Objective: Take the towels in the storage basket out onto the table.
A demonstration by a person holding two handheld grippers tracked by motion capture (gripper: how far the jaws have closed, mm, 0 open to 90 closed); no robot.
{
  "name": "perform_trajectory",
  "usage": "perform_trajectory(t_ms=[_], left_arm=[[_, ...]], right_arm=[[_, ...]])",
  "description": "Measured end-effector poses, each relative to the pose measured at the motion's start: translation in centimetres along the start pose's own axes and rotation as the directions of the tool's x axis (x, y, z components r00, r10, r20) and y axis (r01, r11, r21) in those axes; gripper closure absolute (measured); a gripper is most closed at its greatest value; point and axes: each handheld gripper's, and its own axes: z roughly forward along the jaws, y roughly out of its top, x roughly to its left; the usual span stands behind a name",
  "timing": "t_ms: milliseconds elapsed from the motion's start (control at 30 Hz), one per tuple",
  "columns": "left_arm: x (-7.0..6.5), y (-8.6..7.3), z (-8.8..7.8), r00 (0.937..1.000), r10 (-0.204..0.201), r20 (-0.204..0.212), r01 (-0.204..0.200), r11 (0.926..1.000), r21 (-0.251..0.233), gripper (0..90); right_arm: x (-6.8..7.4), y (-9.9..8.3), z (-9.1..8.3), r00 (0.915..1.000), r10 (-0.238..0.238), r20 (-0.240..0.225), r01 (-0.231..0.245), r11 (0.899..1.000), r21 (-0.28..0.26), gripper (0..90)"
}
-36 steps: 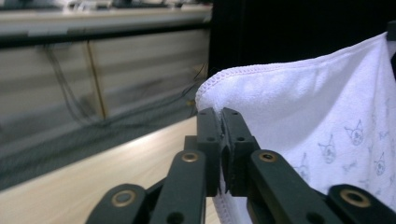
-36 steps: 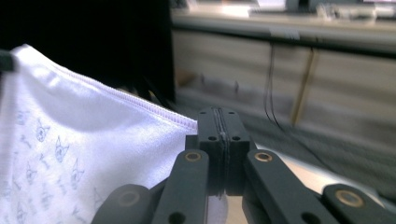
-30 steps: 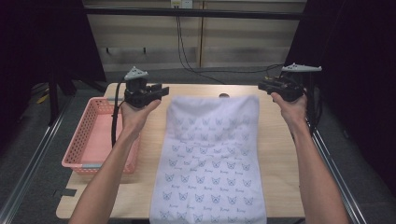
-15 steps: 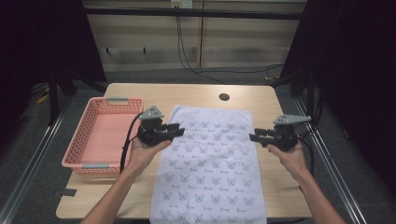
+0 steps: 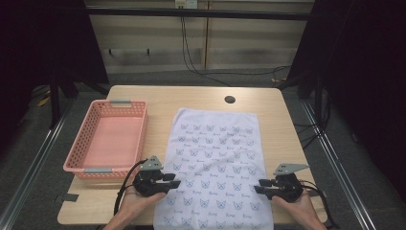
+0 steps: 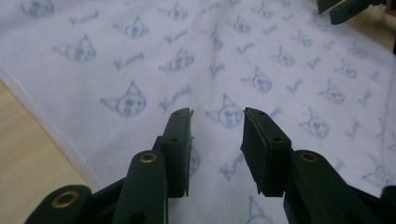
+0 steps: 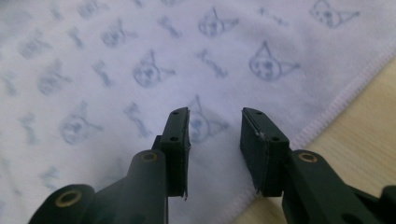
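Near table edge: both grippers sit low at the person's end of the towel (image 5: pixel 218 165), one at each long side.
Towel position: spread flat down the middle of the table (image 5: pixel 191 98), printed with small cat faces, its near end reaching or hanging over the table's front edge.
Long axis: runs away from the person toward the back wall; the short near edge is the one lying between the two hands.
Left gripper (image 5: pixel 171 180): points inward over the towel's left hem, tips above the cloth just inside the edge.
Left jaws: part-way apart and, having just been working in and out, gripping nothing; in the left gripper view the left gripper (image 6: pixel 217 122) has only flat cloth (image 6: pixel 261 70) behind the gap.
Right gripper (image 5: pixel 258 188): mirrors it at the right hem, tips aimed inward over the cloth.
Right jaws: also part-way apart, lately shifting, empty; the right gripper view shows the right gripper (image 7: pixel 215 122) with the stitched hem (image 7: pixel 336 109) just off to one side and bare wood beyond.
Which hand is nearer: neither, as far as I can judge; each is about level with its own near corner.
What the move turns on: each corner lies slightly toward the person and outward from its tips, so a pinch probably needs a small draw back.
Basket (image 5: pixel 76 158): pink, empty, left of the towel, well apart from the left hand.
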Motion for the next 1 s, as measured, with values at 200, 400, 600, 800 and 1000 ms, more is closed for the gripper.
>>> perform_trajectory(t_ms=[200,400,600,800,1000], left_arm=[[0.5,-0.2,0.6,0.9979,0.017,-0.062,-0.017,0.9998,0.007,56.6],[-0.5,-0.8,1.4,0.9934,0.089,-0.072,-0.086,0.9951,0.048,64.0],[-1.1,-1.0,1.4,0.9903,0.11,-0.084,-0.105,0.9927,0.059,86.1],[-2.2,-1.5,1.2,0.9926,0.114,-0.043,-0.111,0.9913,0.072,86.8],[-3.8,-2.2,0.8,0.9959,0.09,0.011,-0.091,0.9916,0.092,86.7]], right_arm=[[-0.9,0.1,-0.1,0.9955,-0.043,0.085,0.042,0.999,0.009,66.5],[-2.5,0.1,-0.1,0.9936,-0.027,0.11,0.029,0.999,-0.014,71.7],[-1.8,0.0,-0.3,0.9876,-0.048,0.149,0.048,0.999,0.006,87.0],[-1.3,-1.0,-1.3,0.9912,-0.043,0.125,0.04,0.999,0.02,89.5],[-0.4,-2.7,-3.1,0.9971,-0.057,0.05,0.054,0.996,0.072,89.6]])
